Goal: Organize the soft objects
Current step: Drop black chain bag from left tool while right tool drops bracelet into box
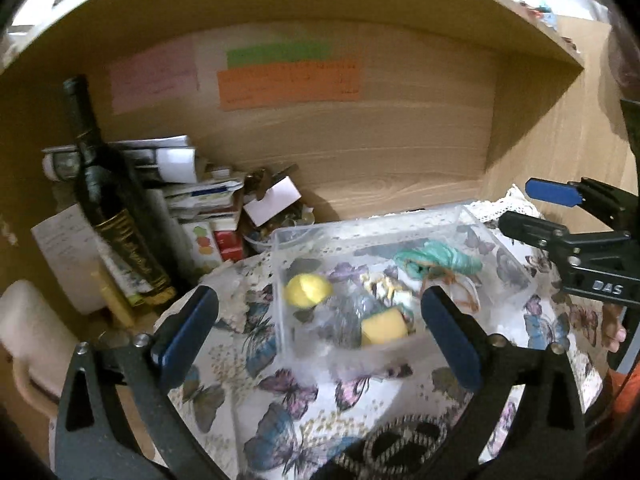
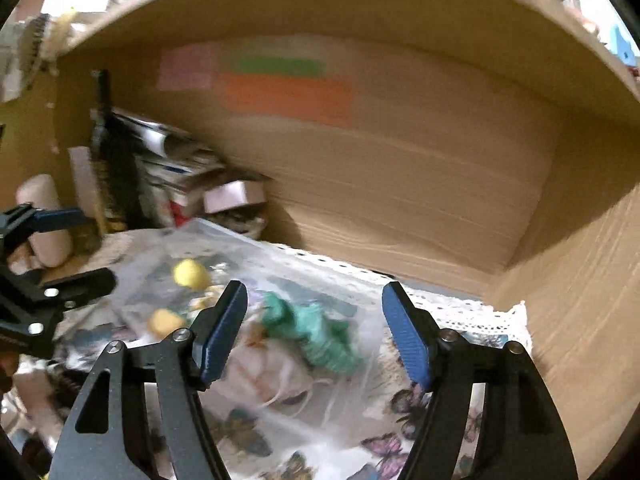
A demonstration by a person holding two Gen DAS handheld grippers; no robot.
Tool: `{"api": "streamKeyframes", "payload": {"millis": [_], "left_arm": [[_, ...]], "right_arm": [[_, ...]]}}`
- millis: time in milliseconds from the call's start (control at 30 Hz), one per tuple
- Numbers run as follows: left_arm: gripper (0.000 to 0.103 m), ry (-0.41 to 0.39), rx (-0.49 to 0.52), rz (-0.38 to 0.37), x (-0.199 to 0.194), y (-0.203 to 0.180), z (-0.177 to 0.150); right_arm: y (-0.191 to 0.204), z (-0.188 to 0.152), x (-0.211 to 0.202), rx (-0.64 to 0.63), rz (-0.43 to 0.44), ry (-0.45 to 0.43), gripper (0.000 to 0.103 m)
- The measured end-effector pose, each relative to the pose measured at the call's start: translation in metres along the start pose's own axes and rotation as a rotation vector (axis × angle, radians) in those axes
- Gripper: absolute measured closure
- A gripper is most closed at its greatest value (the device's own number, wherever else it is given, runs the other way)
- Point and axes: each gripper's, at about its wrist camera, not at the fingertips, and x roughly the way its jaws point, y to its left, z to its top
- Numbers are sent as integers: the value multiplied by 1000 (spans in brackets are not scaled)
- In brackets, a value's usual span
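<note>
Leftmost, in left wrist view: dark wine bottle (image 1: 105, 208) upright against wooden shelf back wall (image 1: 360, 152), papers and small boxes (image 1: 192, 196) stacked just beside it. Pink note (image 1: 154, 80), green note (image 1: 279, 54) and orange note (image 1: 289, 85) stuck on back wall above.

Left gripper (image 1: 320, 332) released, jaws spread wide, nothing between pads. Hovering over butterfly-print cloth (image 1: 280, 400), near edge of clear plastic box (image 1: 516, 276). Box resting on cloth, ahead of left gripper and slightly to its right.

Inside box, left to right: yellow ball (image 1: 309, 290), yellow sponge piece (image 1: 384, 330) nearer camera, teal yarn bundle (image 1: 438, 262) toward far right corner. Right-hand blue pad of left gripper overlapping box's near wall in view; contact cannot be told.

Right gripper (image 1: 520, 210) visible at far right of same view, beside box's right rim, above cloth.

Right wrist view (blurred): right gripper (image 2: 314, 334) likewise released, jaws well apart, holding nothing. Teal yarn bundle (image 2: 316, 332) seen directly between its two pads, lying below inside box (image 2: 224, 236); not gripped. Yellow ball (image 2: 191, 274) and yellow sponge piece (image 2: 164, 320) left of left-hand pad. Left gripper (image 2: 76, 248) at far left edge.
</note>
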Motion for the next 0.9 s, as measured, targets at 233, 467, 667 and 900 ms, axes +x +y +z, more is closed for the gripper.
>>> {"api": "streamKeyframes", "payload": {"millis": [233, 467, 667, 900], "left_arm": [[0, 42, -18, 24, -12, 9, -36], [0, 125, -35, 33, -13, 16, -78], [0, 176, -31, 20, -9, 13, -104], [0, 202, -45, -12, -3, 12, -118]], "right_arm": [[31, -24, -25, -19, 128, -7, 36], [74, -63, 1, -46, 275, 146, 58], [97, -87, 26, -64, 347, 288, 78], [102, -90, 33, -61, 415, 327, 94]]}}
